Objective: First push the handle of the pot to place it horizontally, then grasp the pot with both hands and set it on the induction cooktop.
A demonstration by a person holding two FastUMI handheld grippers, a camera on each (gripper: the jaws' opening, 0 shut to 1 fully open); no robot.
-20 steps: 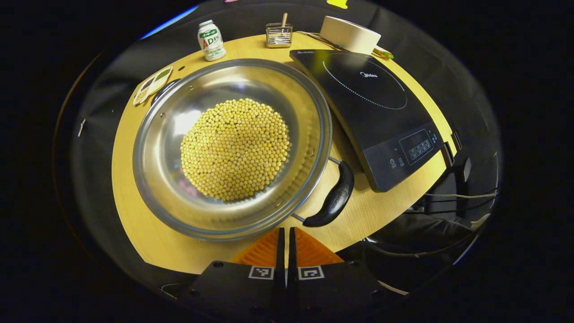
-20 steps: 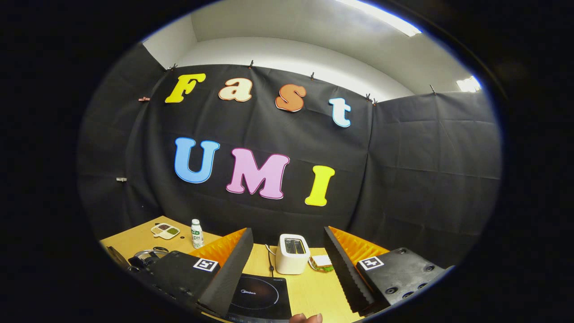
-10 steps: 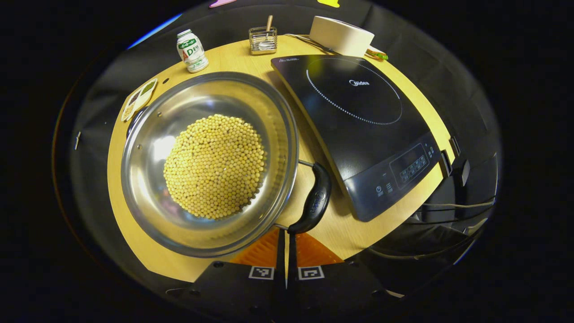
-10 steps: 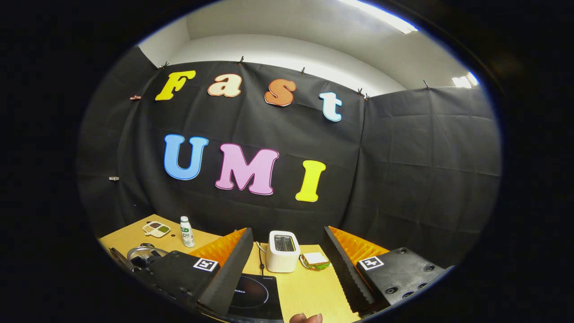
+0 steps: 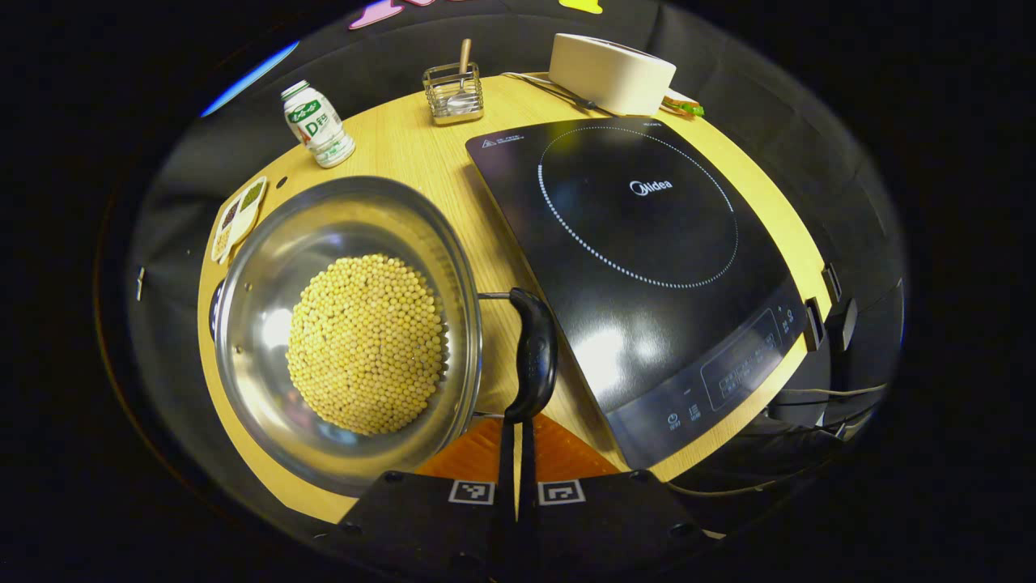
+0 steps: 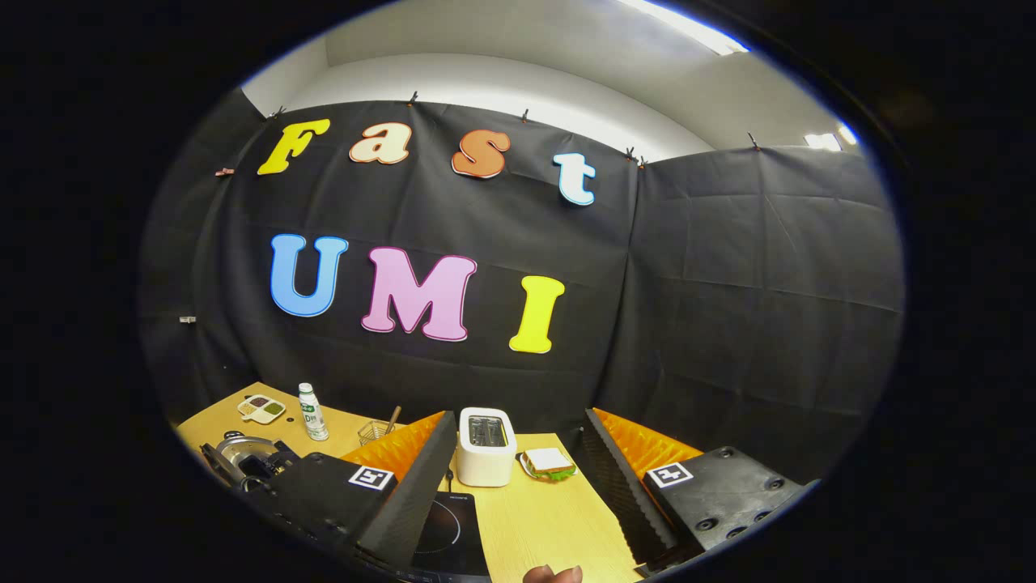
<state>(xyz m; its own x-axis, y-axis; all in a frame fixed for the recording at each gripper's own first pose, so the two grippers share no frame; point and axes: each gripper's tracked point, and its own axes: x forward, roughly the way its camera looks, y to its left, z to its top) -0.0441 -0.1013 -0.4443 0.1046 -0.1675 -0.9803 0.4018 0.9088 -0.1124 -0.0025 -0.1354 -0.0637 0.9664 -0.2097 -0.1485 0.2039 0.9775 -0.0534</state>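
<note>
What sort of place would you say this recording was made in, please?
Probably a mock kitchen in a recording booth: an induction cooktop, a toaster and a pot of beans share a wooden table, with black cloth walls behind.

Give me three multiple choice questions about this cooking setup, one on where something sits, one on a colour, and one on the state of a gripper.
1. Where is the pot relative to the induction cooktop in the left gripper view?
A. On it
B. Left of it, on the table
C. Behind it

2. What colour is the pot's handle?
A. Black
B. Red
C. White

3. How are the right gripper's fingers set?
A. Closed together
B. Clamped on the toaster
C. Spread apart

Answers: 1 B, the pot rests on the wooden table beside the cooktop. 2 A, the handle is black. 3 C, a wide gap shows between the fingers.
</note>
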